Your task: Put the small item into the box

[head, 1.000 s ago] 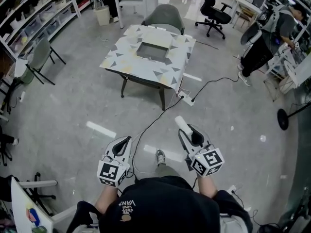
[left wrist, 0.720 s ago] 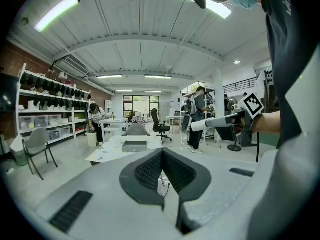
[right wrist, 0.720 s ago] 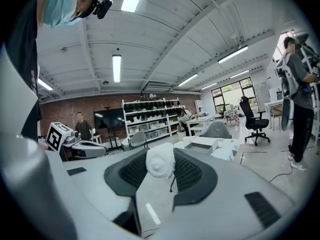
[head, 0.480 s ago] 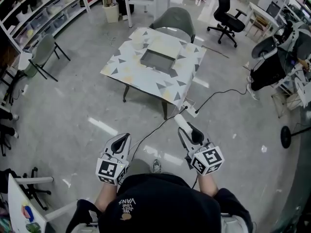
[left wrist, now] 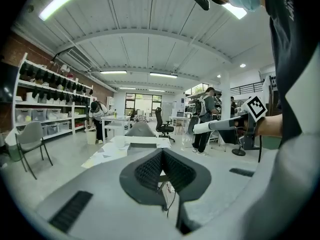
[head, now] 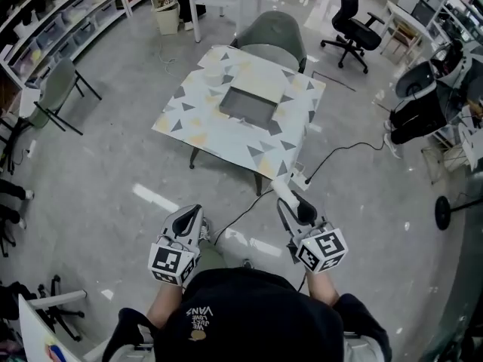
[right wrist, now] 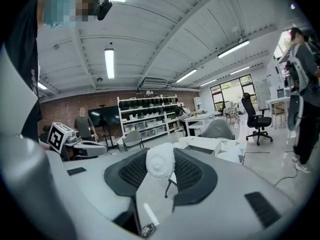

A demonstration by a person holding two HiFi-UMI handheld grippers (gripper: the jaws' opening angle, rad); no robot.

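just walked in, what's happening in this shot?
A person holding two grippers faces the patterned table across open floor. The right gripper is shut on a white rolled item; the left gripper is shut and empty. The grey box sits mid-table, with the item not yet in it.

The one word I can read is VANS [head: 201,313]. It is in pale letters on the person's black top [head: 256,319], just behind the neck. In the head view it is upside down. There are smaller letters beside it, but they are too tiny to read.

The marker cube [head: 172,263] on the left gripper [head: 190,216] and the marker cube [head: 323,249] on the right gripper [head: 290,202] show black and white square patterns. These are blocks, not letters.
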